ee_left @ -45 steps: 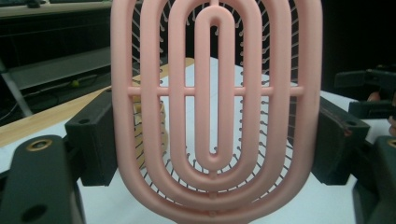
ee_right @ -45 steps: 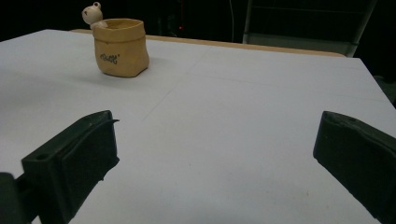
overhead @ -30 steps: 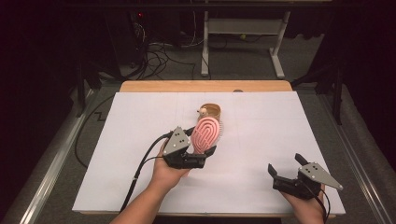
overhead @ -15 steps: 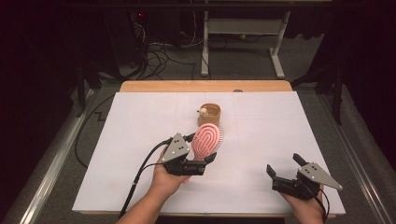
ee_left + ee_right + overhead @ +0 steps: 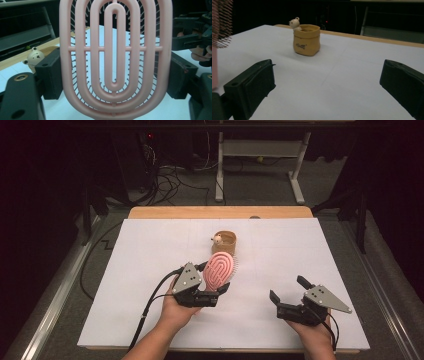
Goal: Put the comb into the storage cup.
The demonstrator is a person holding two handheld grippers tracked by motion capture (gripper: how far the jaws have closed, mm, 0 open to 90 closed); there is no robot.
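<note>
Two tongs are in your hands. Your left tongs are clamped across the oval head of a pink hairbrush, one jaw on each long edge, as the left gripper view confirms with the brush's ribbed back standing upright between them. The grip is wide because the head is wide, and it has not altered over the last second. The brush is held clear of the white tabletop, bristles facing away from you. Since a second ago it has come back toward you and off the small tan pot, which it overlapped earlier; pot and brush now stand apart, the pot just behind. The pot, with a little bear figure at its rim, sits upright mid-table.

Your right tongs are wide open with nothing between the jaws, hovering low at the near right and pointed toward the pot. They have edged slightly inward.

Judgement: the brush is secured and withdrawn; the free tongs appear set to assist, perhaps by steadying the pot.
</note>
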